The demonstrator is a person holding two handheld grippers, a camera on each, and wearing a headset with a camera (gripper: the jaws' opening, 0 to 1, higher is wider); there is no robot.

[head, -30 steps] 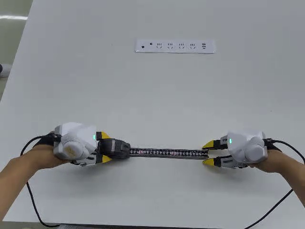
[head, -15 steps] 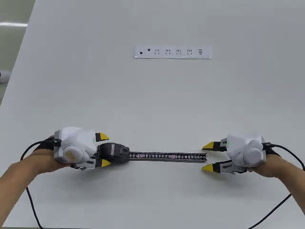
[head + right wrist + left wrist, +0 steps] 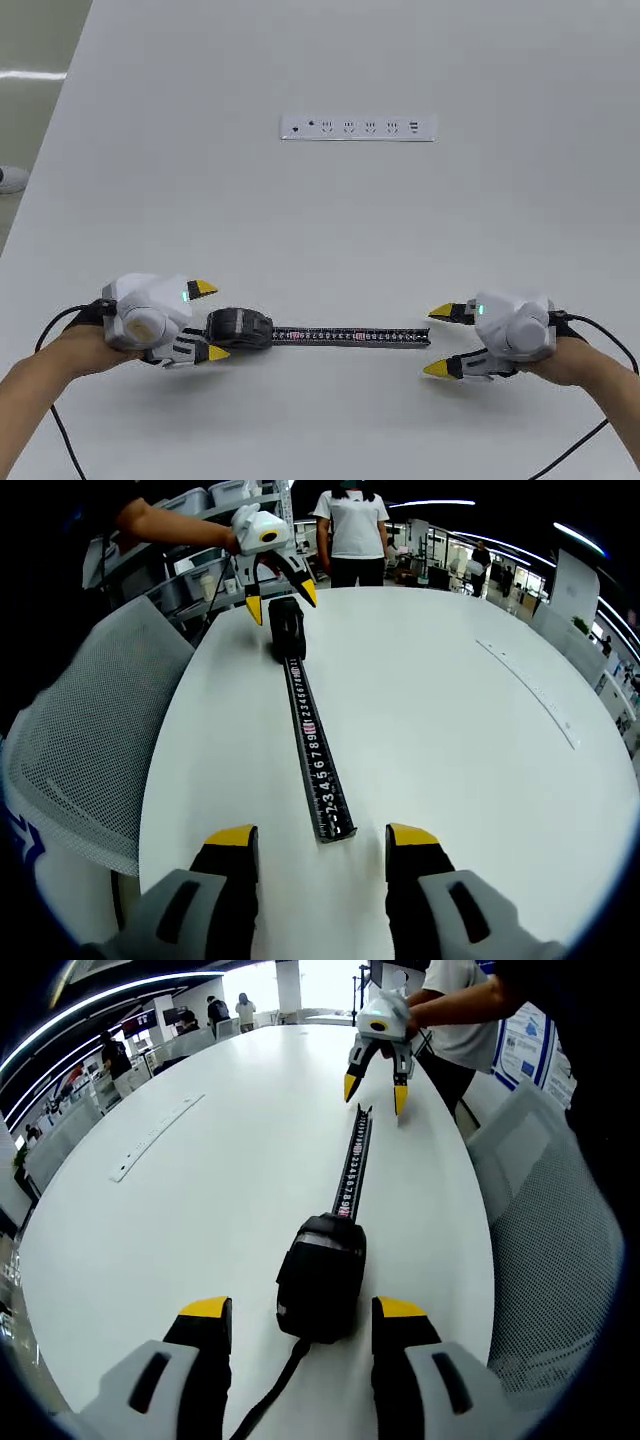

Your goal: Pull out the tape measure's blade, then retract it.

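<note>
A black tape measure case [image 3: 240, 327] lies on the white table [image 3: 330, 230] with its blade [image 3: 350, 336] drawn out to the right and lying flat. My left gripper [image 3: 209, 320] is open, its yellow-tipped jaws on either side of the case's rear without pinching it. In the left gripper view the case [image 3: 322, 1278] sits between the open jaws of that gripper [image 3: 302, 1310], and the blade [image 3: 352, 1165] runs toward the right gripper [image 3: 375, 1093]. My right gripper [image 3: 438, 340] is open around the blade's hooked end [image 3: 335, 830], which rests on the table.
A white power strip [image 3: 358, 127] lies flat near the far side of the table. Grey mesh chair backs [image 3: 560, 1220] stand along the near table edge. A person [image 3: 357, 530] stands beyond the table's end. Cables trail from both grippers.
Both grippers have opened: the left let go of the case and the right let go of the blade's end. Both have drawn back slightly. The blade stays extended on the table.
</note>
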